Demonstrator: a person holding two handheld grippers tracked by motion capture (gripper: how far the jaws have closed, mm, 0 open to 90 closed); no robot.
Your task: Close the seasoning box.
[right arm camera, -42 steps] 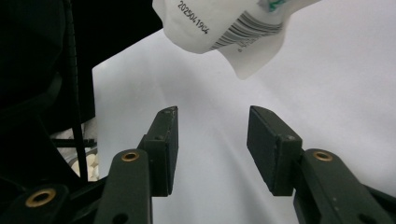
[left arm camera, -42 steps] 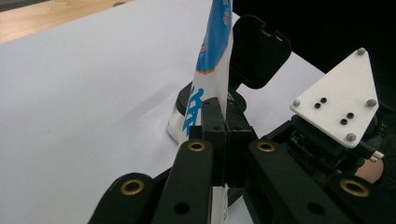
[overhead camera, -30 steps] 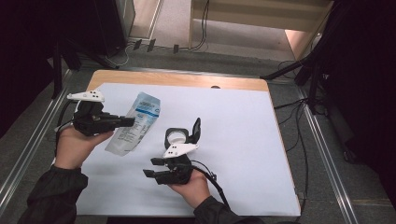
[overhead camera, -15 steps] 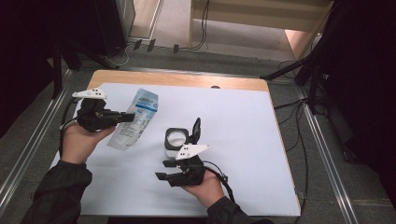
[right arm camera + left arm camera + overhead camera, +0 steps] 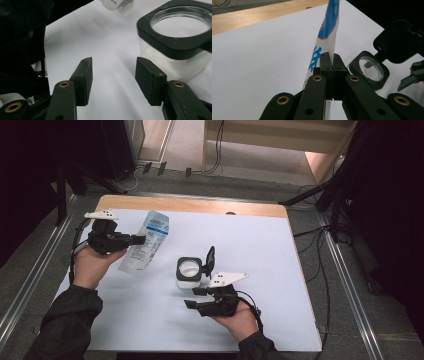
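The left tool [image 5: 329, 72] pinches a packet [image 5: 325, 32] by its edge; the right tool [image 5: 113, 82], spread, sits behind the open jar [image 5: 180, 40]. Tipped carelessly, the packet could spill beside the jar's mouth.

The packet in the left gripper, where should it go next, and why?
Probably a short move over to the jar. The left gripper is shut on the packet, the jar's lid stands flipped open, and the right gripper waits open beside the jar, so the mouth is free for pouring.
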